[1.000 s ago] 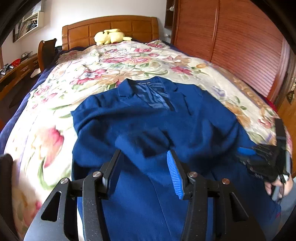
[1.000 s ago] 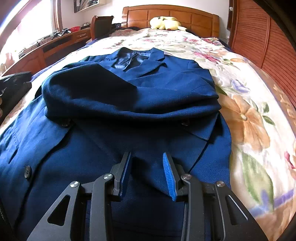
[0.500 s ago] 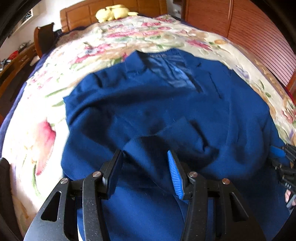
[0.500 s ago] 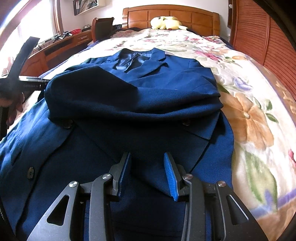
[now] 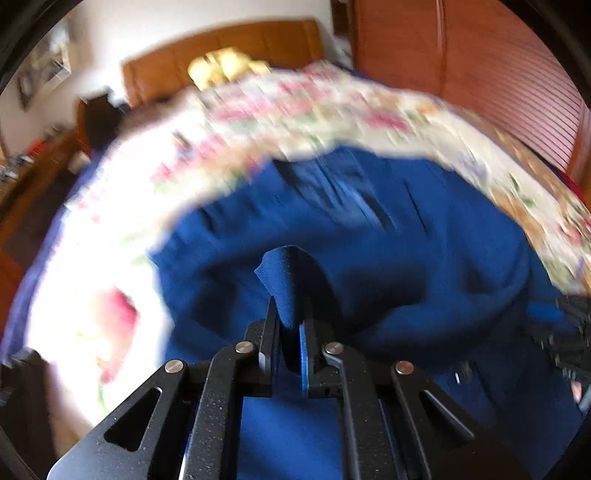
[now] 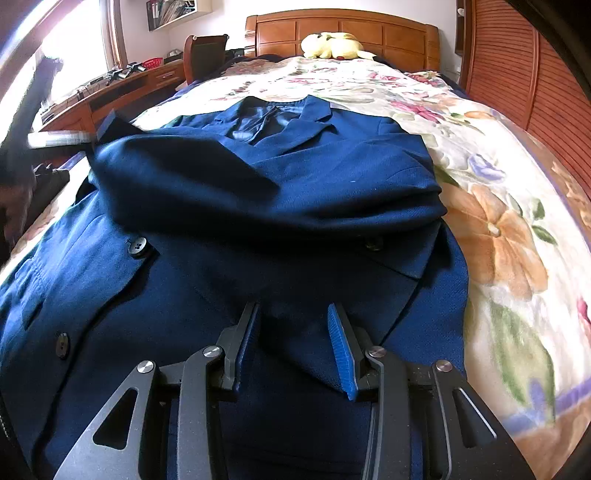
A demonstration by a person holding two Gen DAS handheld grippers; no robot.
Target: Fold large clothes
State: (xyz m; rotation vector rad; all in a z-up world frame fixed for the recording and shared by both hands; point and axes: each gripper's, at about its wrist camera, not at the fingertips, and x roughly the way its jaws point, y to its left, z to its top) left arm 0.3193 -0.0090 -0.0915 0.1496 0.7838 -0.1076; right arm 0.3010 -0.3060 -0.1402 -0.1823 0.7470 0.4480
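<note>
Left wrist view: motion-blurred throughout.
Left claw [image 5: 290, 328]: jaws closing, nearly together, with a raised fold of blue cloth pinched between the pads.
Pinched fold [image 5: 282, 273]: stands up out of the claw as a narrow ridge, lifted off the rest of the garment.
Jacket [image 5: 388, 236]: dark blue, spread on the bed, fills the middle and lower frame; collar end lies toward the headboard.
Bedspread [image 5: 295, 110]: floral, pale ground, visible beyond and to the left of the jacket.
Headboard [image 5: 221, 48]: wooden, far end of the bed, with a yellow plush toy [image 5: 221, 66] in front of it.
Right claw, seen from here [image 5: 565, 332]: dark shape at the right edge over the jacket; too blurred to read the jaws.

Right wrist view: sharp.
Right claw [image 6: 293, 328]: jaws spread apart, low over the lower front of the jacket; cloth lies beneath and between the pads, and they do not press on it.
Jacket [image 6: 277, 177]: lies flat on the bed, collar away from the camera, a sleeve folded across the chest.
Buttons: one dark button [image 6: 137, 247] on the left front panel, another [image 6: 62, 345] lower left.
Bedspread [image 6: 498, 221]: floral, exposed to the right of the jacket.
Plush toy [image 6: 332, 46]: yellow, against the headboard [image 6: 369, 29].
Worktop [image 6: 110, 88]: wooden, left of the bed, cluttered with small items.
</note>
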